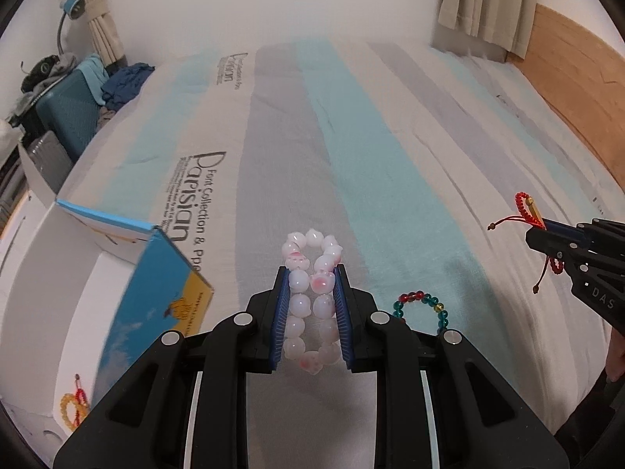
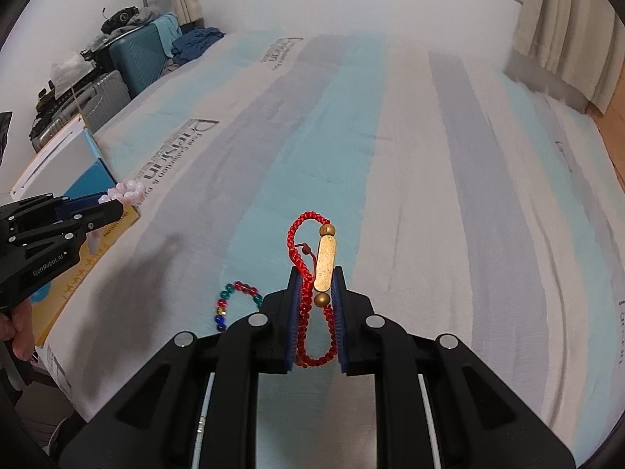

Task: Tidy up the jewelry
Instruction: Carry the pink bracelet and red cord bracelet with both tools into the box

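My left gripper (image 1: 312,273) is shut on a pink-and-white bead bracelet (image 1: 310,297) and holds it above the striped bedsheet; it also shows at the left of the right wrist view (image 2: 117,205). My right gripper (image 2: 317,273) is shut on a red braided cord bracelet with a gold bar (image 2: 326,260); it shows at the right of the left wrist view (image 1: 537,226). A bracelet of red, green and blue beads (image 1: 424,305) lies on the sheet between the two grippers, also in the right wrist view (image 2: 234,303). An open white box with a blue lid (image 1: 152,297) stands at the left; an orange bead bracelet (image 1: 72,410) lies inside it.
The bed (image 1: 351,136) is covered by a sheet with grey, teal and white stripes. A wooden headboard (image 1: 578,90) runs along the right. Suitcases and clothes (image 1: 70,97) stand beyond the far left corner. Curtains (image 1: 484,0) hang at the back.
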### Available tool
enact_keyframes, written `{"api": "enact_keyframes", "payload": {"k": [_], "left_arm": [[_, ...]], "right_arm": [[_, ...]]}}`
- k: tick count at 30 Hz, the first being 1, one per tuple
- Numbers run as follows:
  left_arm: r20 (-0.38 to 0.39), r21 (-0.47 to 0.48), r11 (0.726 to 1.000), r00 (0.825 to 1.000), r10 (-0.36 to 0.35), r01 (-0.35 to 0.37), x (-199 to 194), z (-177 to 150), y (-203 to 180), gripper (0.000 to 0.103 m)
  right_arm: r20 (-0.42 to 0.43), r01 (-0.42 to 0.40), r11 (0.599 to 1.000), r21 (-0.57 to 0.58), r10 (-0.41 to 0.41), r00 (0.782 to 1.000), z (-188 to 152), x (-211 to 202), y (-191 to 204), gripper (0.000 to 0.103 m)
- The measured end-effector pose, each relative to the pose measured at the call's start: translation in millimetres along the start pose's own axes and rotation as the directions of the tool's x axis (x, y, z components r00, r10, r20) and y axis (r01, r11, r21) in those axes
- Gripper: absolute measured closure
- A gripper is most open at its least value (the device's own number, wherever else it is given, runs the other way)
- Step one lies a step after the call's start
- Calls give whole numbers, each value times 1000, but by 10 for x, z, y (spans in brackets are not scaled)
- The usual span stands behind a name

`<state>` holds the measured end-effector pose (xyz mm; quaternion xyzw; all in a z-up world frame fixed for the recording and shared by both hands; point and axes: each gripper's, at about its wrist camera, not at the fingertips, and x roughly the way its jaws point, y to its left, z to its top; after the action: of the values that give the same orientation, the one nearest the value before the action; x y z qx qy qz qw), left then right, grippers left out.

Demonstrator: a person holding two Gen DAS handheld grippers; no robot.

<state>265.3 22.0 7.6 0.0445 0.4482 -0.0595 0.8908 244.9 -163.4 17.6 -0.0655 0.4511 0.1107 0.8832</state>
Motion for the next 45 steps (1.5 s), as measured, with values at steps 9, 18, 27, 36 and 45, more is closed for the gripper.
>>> {"api": "enact_keyframes", "payload": {"k": [9,18,27,36,45], "left_arm": [[29,-18,1000,999,20,-19,-296,4,195,81],[56,-42,998,997,47,-45,-567,-13,393,81],[53,-70,995,995,81,-77,-789,-86,666,81],[64,-114,987,990,125,-117,-1082,-278,1033,81],[80,-166,974,982,168,-153,-1385,-460,1468,81]], "right_arm": [[37,-9,1000,-27,10,999,116,-200,269,89],[65,-19,997,-70,23,998,243,-353,568,89],[87,-41,994,-104,50,995,343,-486,913,89],[108,-80,984,-160,98,989,419,-591,1412,89],[114,-123,966,-227,152,982,461,-649,1967,89]]}}
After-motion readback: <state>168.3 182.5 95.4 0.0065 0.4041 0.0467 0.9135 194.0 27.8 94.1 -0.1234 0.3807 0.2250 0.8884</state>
